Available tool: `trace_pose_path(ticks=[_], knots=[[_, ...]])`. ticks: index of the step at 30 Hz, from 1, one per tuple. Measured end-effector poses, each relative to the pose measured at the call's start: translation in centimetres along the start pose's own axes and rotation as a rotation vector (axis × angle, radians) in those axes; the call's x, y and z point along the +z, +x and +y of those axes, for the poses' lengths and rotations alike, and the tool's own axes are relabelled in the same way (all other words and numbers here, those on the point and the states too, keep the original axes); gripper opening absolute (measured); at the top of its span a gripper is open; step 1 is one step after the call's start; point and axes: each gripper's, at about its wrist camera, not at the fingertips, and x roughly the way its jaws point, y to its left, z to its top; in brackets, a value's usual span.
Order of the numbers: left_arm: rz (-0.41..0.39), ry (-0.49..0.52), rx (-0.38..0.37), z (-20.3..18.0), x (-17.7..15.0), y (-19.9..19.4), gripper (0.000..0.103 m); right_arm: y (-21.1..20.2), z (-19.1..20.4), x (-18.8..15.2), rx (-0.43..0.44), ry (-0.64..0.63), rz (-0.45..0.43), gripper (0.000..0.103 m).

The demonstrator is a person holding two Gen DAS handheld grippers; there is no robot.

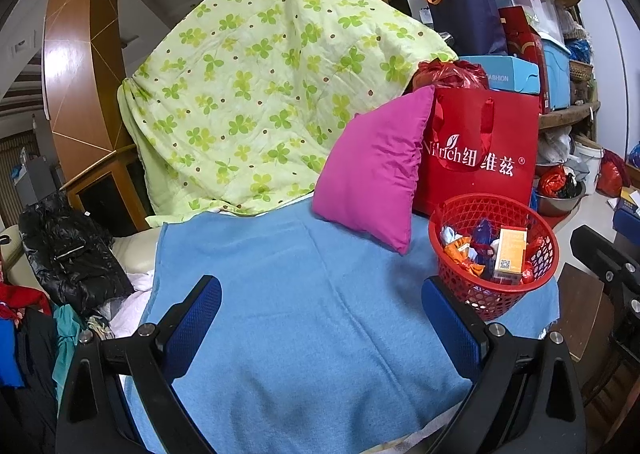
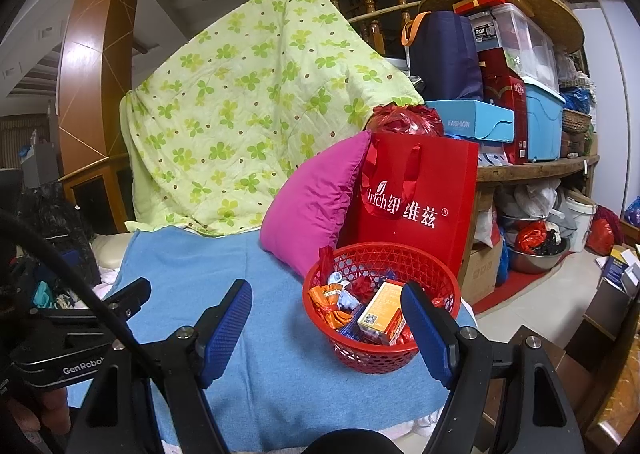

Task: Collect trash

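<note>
A red plastic basket (image 1: 472, 294) (image 2: 372, 360) stands on the right end of a blue cloth (image 1: 304, 294) (image 2: 256, 366). It holds an orange carton (image 1: 509, 254) (image 2: 380, 314) and several crumpled wrappers (image 1: 458, 250) (image 2: 328, 306). My left gripper (image 1: 324, 290) is open over the bare cloth, left of the basket. My right gripper (image 2: 326, 290) is open too; its right finger (image 2: 428, 334) overlaps the basket's near rim, and nothing is gripped. No loose trash shows on the cloth.
A pink pillow (image 1: 372, 169) (image 2: 312, 197) and a red paper bag (image 1: 480, 149) (image 2: 416, 197) stand behind the basket. A green clover quilt (image 1: 256, 85) drapes at the back. Black jacket (image 1: 68, 254) and clothes lie left. A packed wooden shelf (image 2: 532, 165) is on the right.
</note>
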Motion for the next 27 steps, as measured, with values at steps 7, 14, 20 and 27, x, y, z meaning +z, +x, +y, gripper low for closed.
trace_pose_path(ticks=[7,14,20,27], knots=[[0.001,0.011,-0.005,-0.1,-0.1,0.0,0.100,0.1,-0.2,0.0,-0.002,0.003,-0.003,0.080],[0.001,0.013,-0.004,-0.1,-0.1,0.0,0.100,0.1,-0.1,0.2,0.000,-0.005,-0.005,0.080],[-0.001,0.011,-0.001,0.1,0.0,-0.1,0.100,-0.1,0.4,0.6,0.000,-0.008,-0.012,0.080],[0.000,0.002,-0.002,0.7,0.0,-0.1,0.100,0.1,1.0,0.8,0.003,-0.020,-0.011,0.080]])
